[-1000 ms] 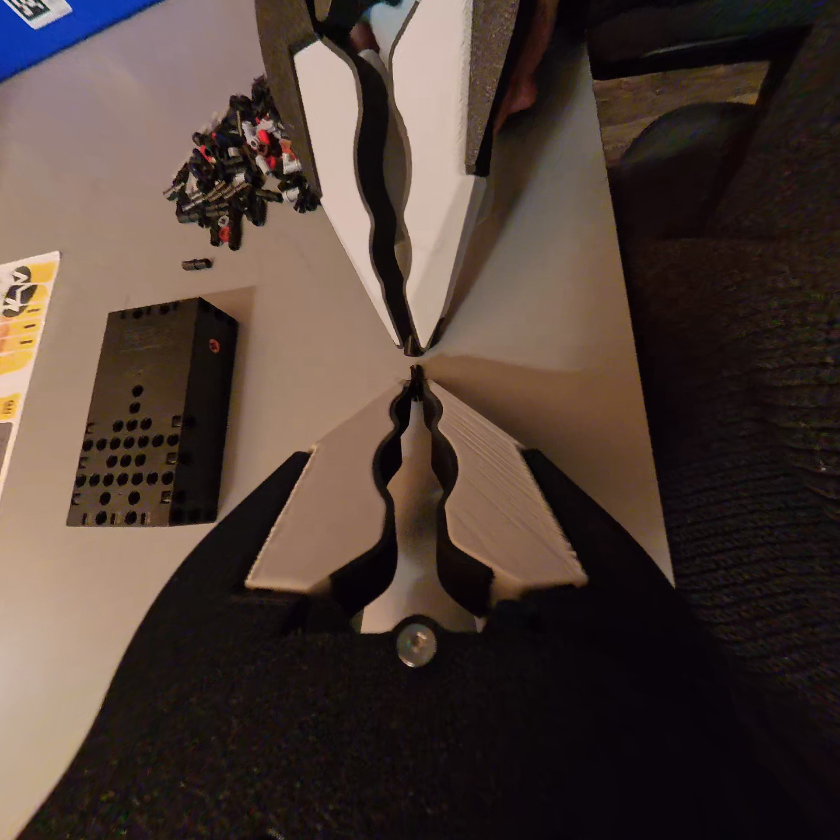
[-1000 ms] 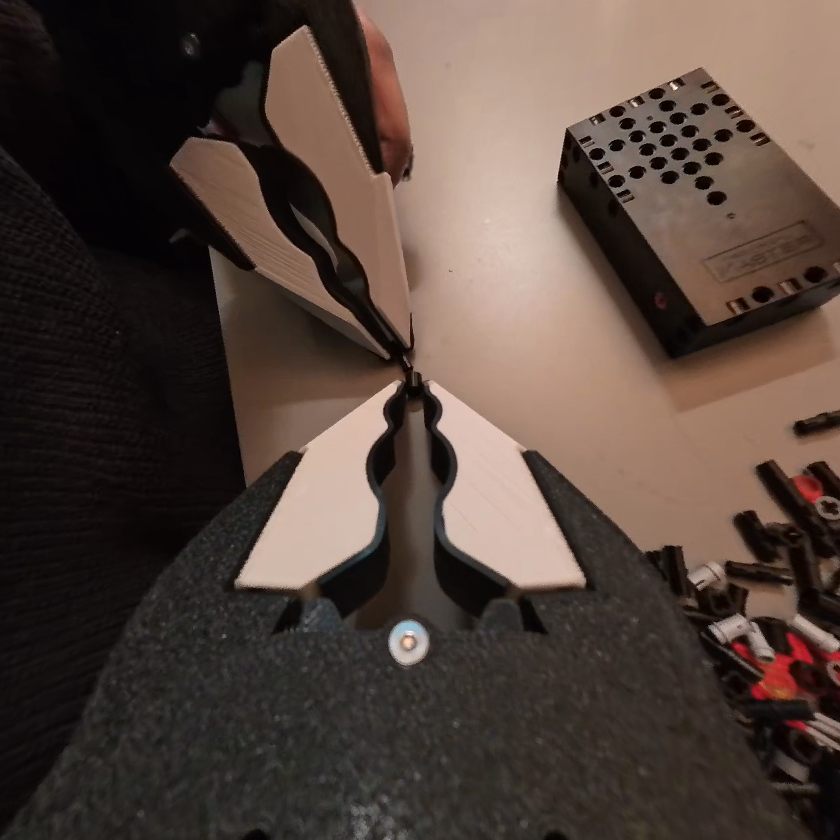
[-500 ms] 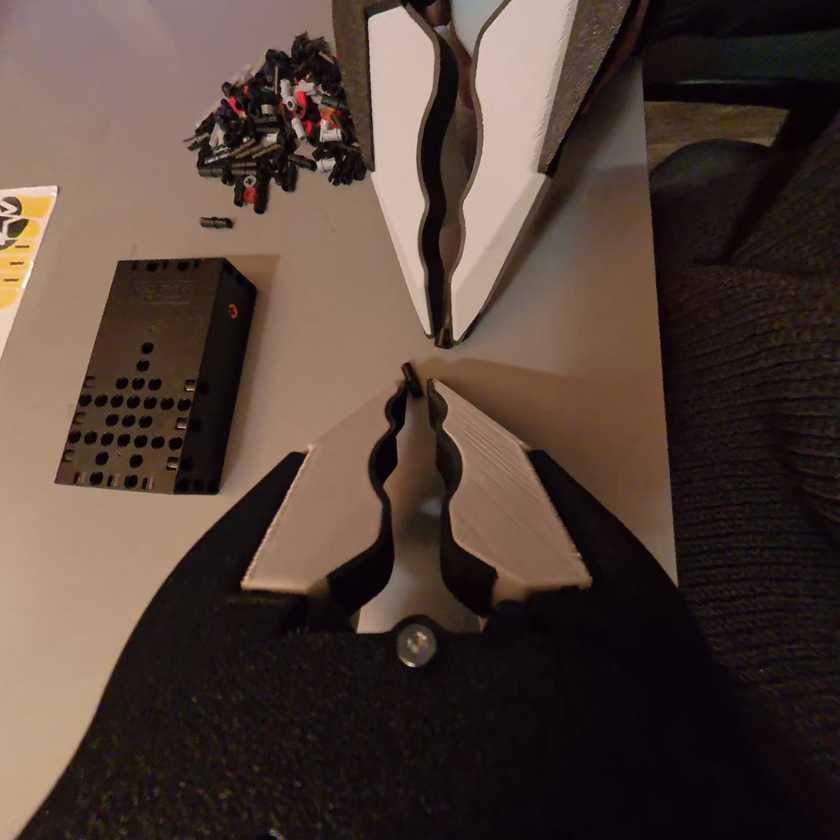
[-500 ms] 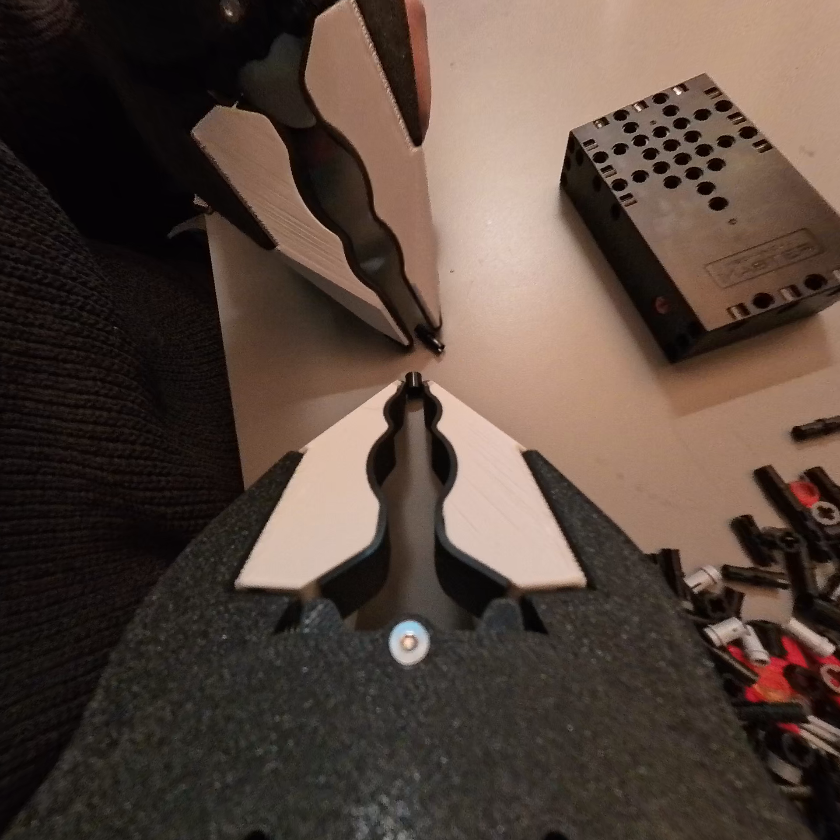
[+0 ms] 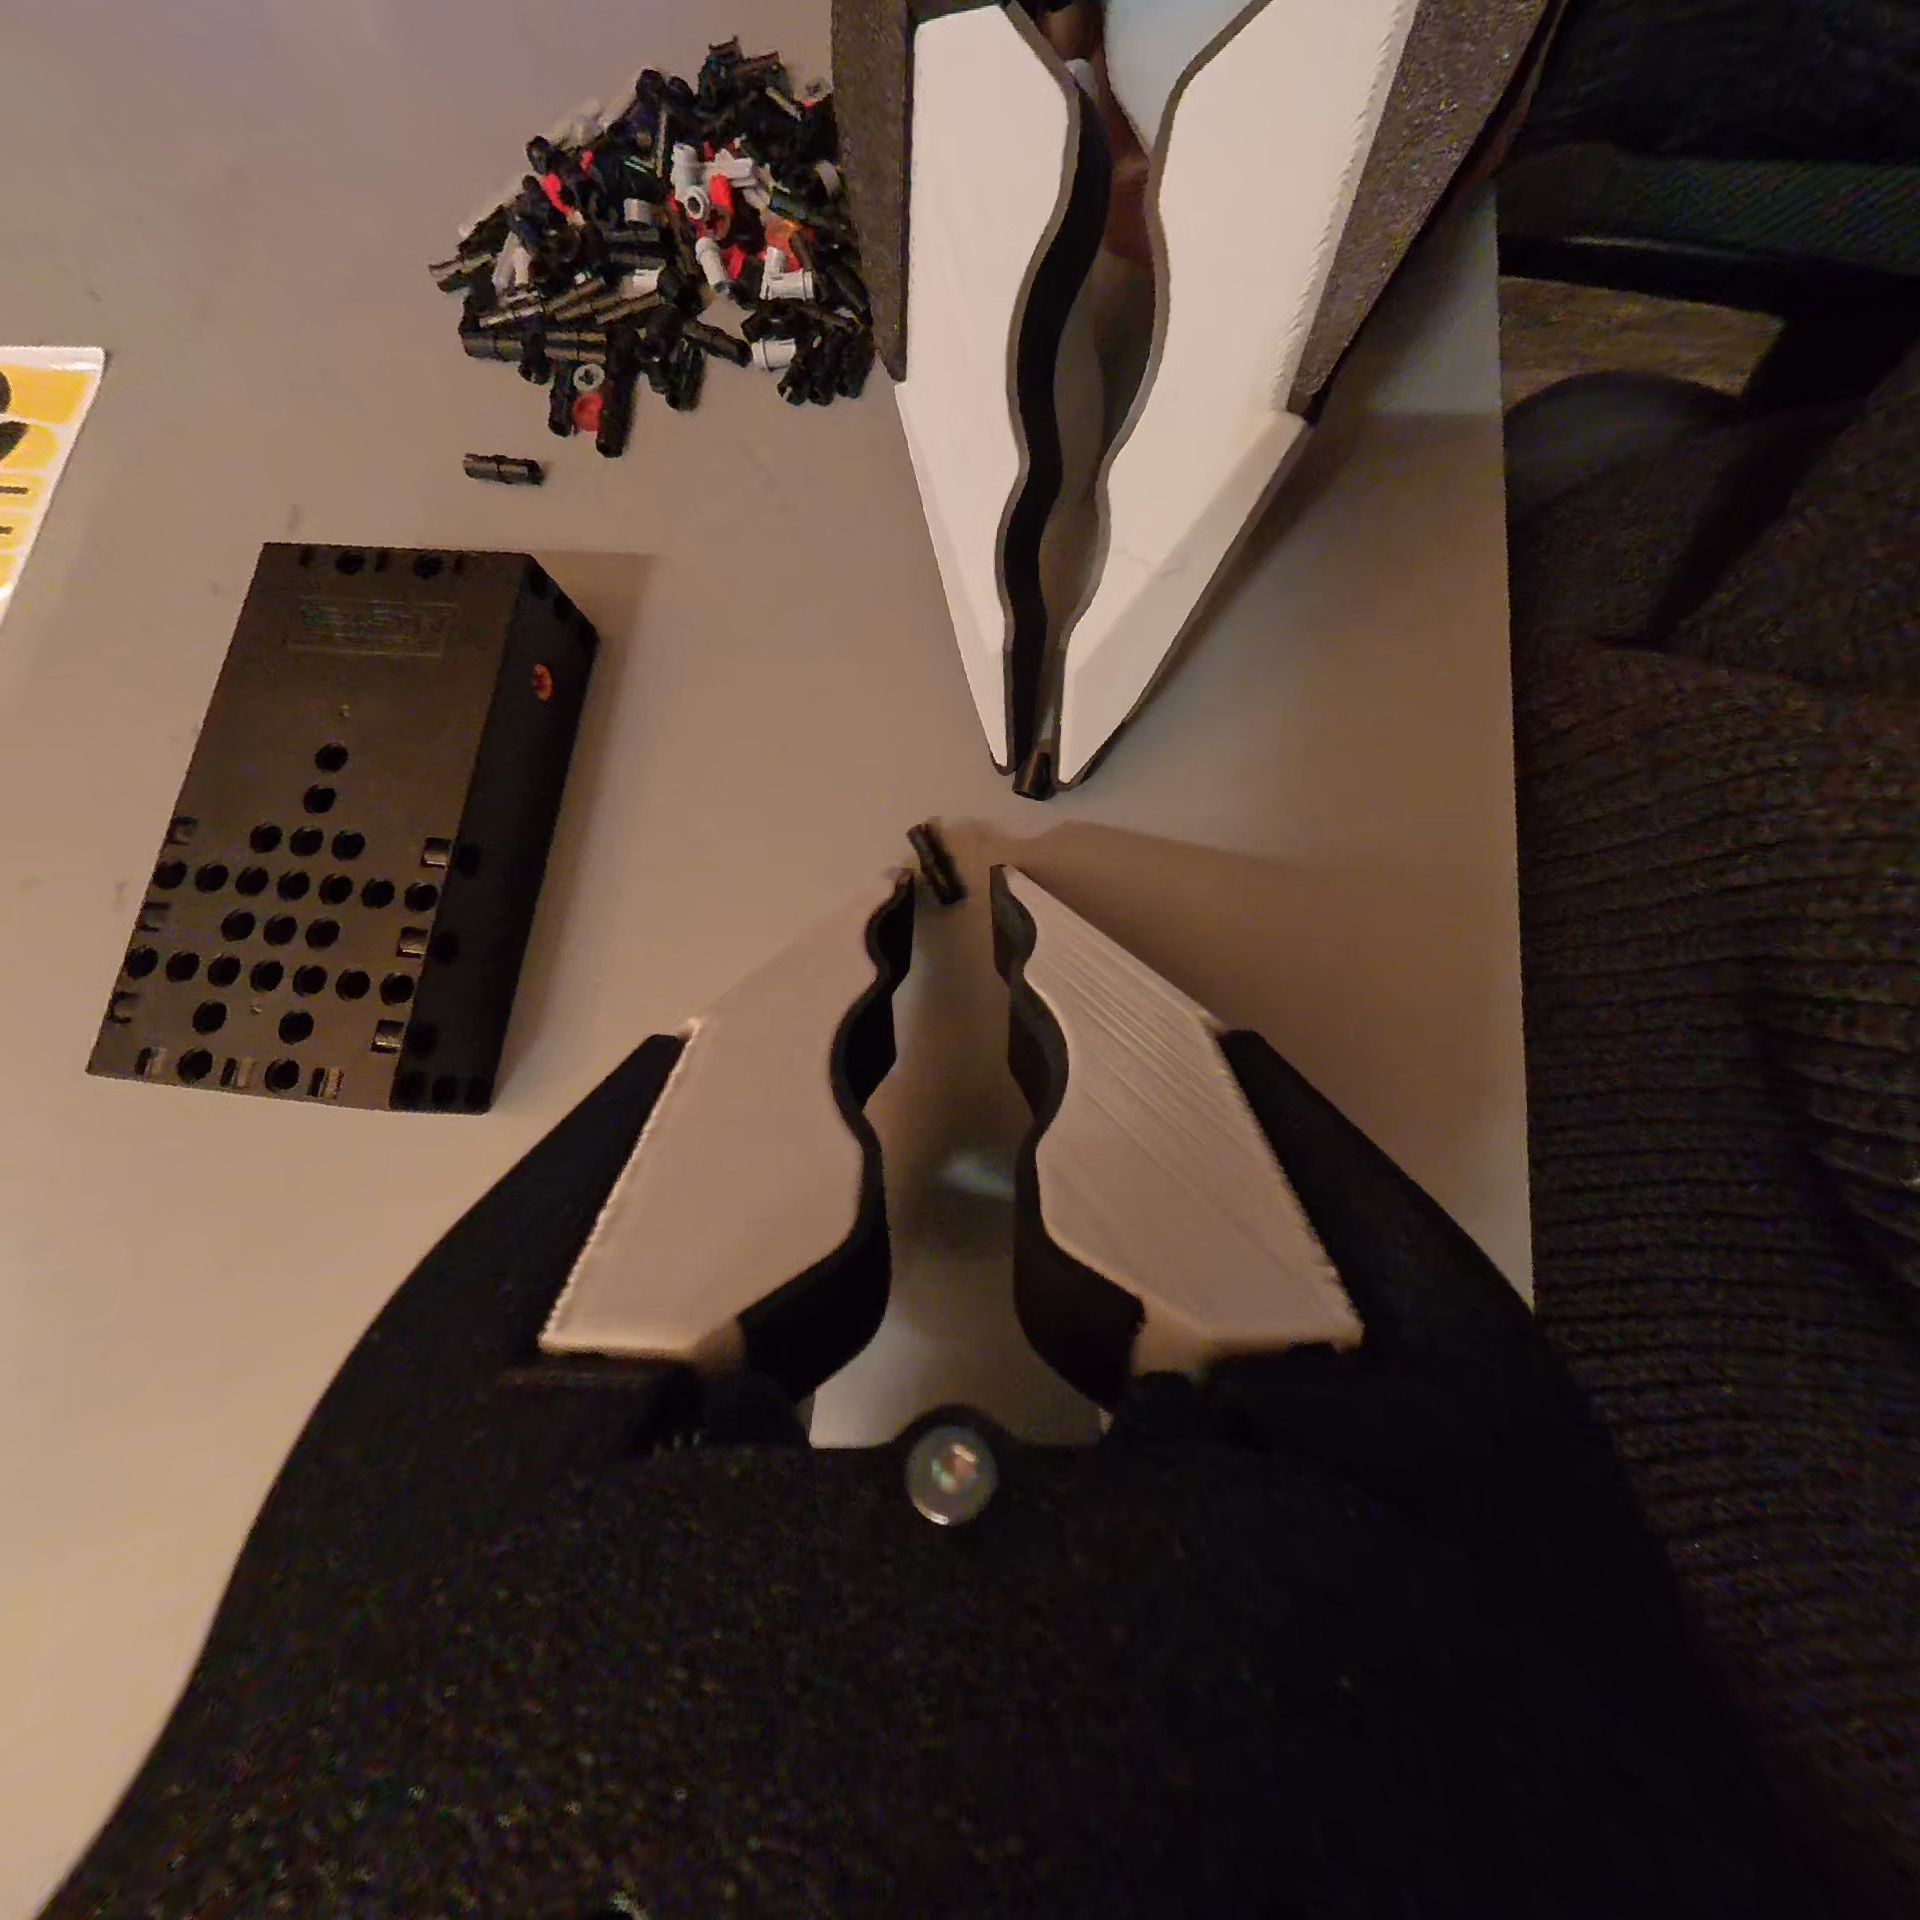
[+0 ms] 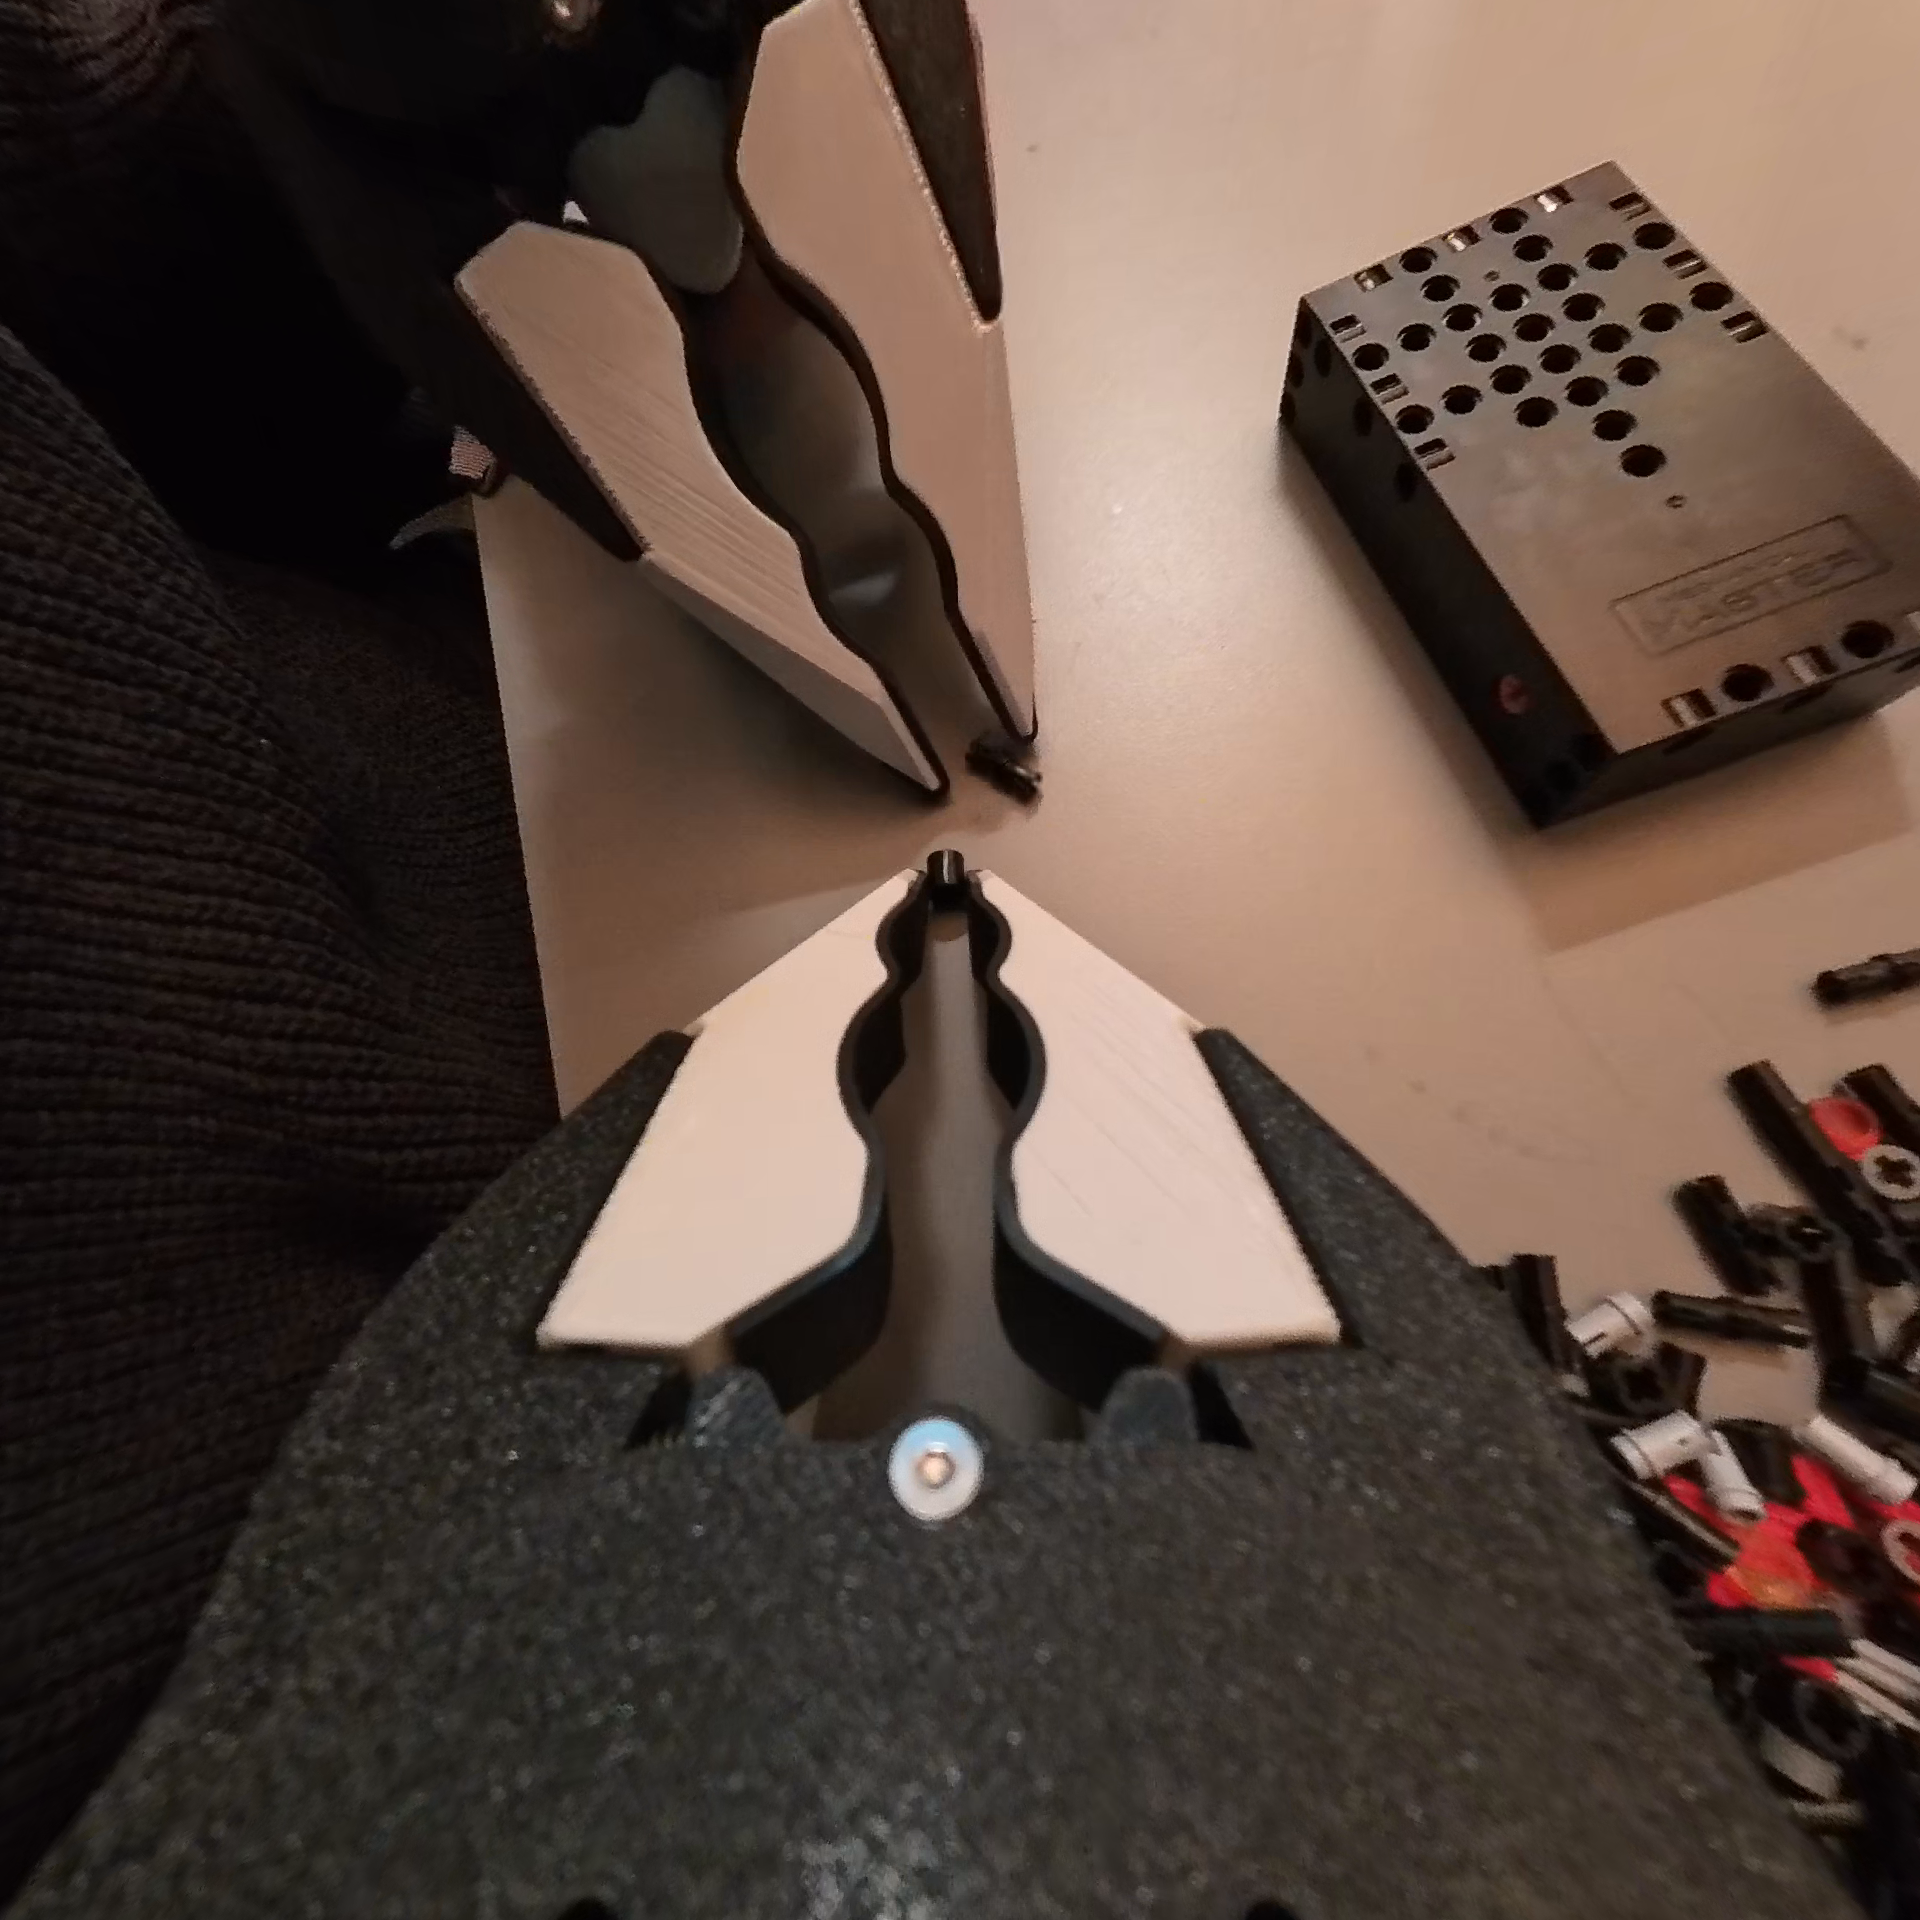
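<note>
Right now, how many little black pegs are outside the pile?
3 pegs: one pinched in the right claw, one beside the open left claw, one alone on the table near the pile. Others may be hidden.

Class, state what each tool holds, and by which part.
Right tool pinches a small black pin by one end; left tool is open, gripping nothing.

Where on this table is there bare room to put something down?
Bare table lies between the black box and the right claw, and on the box's near side beside the left claw. Crowded: the pile of small parts beside the right claw, and where the claw tips face each other.
</note>
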Demonstrator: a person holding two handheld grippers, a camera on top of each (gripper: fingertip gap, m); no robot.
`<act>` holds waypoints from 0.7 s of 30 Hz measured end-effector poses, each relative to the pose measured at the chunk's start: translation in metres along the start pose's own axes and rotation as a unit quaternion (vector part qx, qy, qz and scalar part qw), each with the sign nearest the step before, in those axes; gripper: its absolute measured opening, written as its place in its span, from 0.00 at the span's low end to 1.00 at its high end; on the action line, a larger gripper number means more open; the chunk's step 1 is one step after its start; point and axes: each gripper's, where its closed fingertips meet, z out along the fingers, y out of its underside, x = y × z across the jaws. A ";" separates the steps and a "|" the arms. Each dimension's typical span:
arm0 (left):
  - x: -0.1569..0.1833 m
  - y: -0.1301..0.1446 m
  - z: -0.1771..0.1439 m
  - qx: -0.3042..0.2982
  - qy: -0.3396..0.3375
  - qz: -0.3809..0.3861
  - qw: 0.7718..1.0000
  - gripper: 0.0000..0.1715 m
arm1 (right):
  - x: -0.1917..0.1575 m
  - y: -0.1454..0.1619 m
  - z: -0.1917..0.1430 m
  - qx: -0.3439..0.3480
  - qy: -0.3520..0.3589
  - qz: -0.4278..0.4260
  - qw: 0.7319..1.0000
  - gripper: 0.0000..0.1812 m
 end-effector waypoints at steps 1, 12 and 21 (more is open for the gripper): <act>0.000 0.000 0.000 0.000 0.003 -0.003 1.000 0.08 | 0.000 0.000 0.000 0.000 0.000 0.000 1.000 0.04; -0.005 0.000 0.001 -0.003 0.001 -0.028 1.000 0.01 | 0.000 0.000 0.000 0.000 0.005 -0.005 1.000 0.04; -0.010 -0.001 0.000 0.004 -0.002 -0.061 0.998 0.04 | 0.000 0.000 0.000 0.000 0.009 -0.010 1.000 0.04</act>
